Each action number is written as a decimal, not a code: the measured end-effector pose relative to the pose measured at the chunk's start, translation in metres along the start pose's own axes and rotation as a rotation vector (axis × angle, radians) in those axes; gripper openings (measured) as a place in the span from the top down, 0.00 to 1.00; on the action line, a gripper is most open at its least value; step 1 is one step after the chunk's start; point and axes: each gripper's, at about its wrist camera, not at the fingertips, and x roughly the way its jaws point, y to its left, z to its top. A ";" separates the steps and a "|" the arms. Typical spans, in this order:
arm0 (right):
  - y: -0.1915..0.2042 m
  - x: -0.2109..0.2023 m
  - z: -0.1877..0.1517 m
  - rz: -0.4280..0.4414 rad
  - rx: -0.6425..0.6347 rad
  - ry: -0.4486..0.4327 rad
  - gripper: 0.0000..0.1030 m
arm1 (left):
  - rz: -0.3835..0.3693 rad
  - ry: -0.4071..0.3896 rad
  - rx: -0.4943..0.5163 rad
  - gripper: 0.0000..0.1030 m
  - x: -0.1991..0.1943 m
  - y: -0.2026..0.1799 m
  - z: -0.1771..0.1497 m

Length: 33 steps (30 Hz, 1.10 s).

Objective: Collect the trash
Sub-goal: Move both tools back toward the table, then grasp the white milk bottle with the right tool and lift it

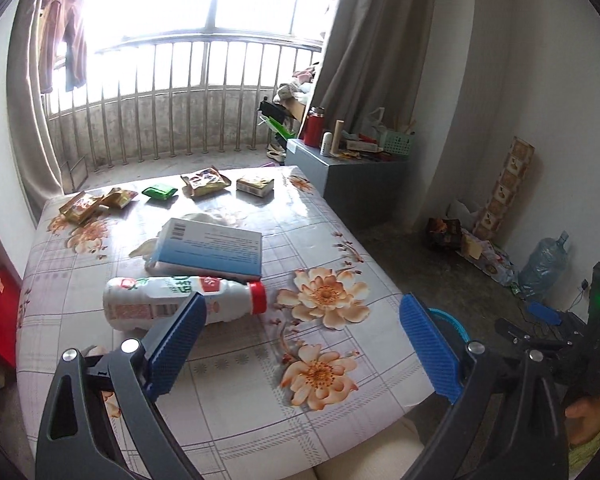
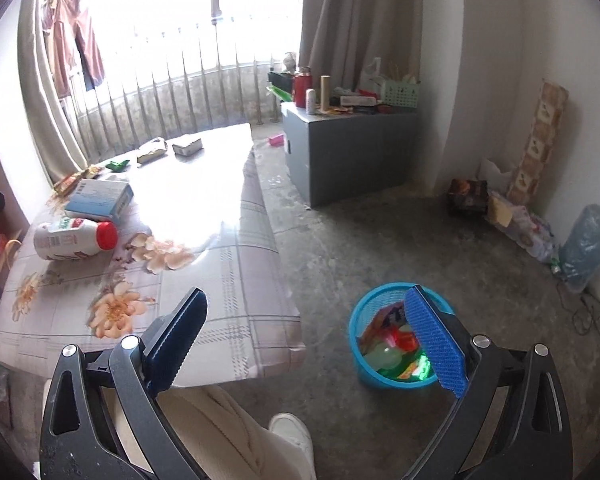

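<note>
Left tongs [image 1: 302, 344]: spread wide, grasping nothing, poised over the near part of the tabletop [image 1: 228, 408]. Right tongs [image 2: 306, 342]: likewise released and empty, hanging off the tabletop's right edge, above the floor beside the blue bin [image 2: 358, 332].

Trash on the tabletop, left to right: gold snack wrappers [image 1: 86, 206] at the far left; a green packet [image 1: 160, 191]; a crumpled wrapper [image 1: 204, 181]; a small carton [image 1: 255, 185] at the far right. Nearer, a white bottle with a red cap [image 1: 180, 300] lies on its side, just beyond the left tongs. A blue box [image 1: 212, 250] rests behind it, apparently touching, with tissue [image 1: 148, 248] underneath.

Risks, as judged:
- The bottle is round and lying down; a glancing close could roll it, possibly off the tabletop's left edge.
- The glossy cloth offers little friction for flat wrappers; the tongs may slide them rather than lift.
- The bin already holds several items and sits low on the floor, apart from the tabletop; a release from height could miss or bounce out.
</note>
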 end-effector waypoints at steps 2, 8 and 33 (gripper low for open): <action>0.002 0.001 0.005 0.087 0.026 -0.010 0.08 | 0.016 -0.001 -0.031 0.07 -0.003 0.012 -0.004; 0.029 0.021 0.019 0.214 0.049 0.038 0.08 | 0.063 0.006 -0.097 0.07 -0.002 0.050 -0.020; 0.219 0.135 0.112 0.631 -0.313 0.204 0.16 | 0.049 0.028 -0.337 0.07 0.045 0.151 -0.025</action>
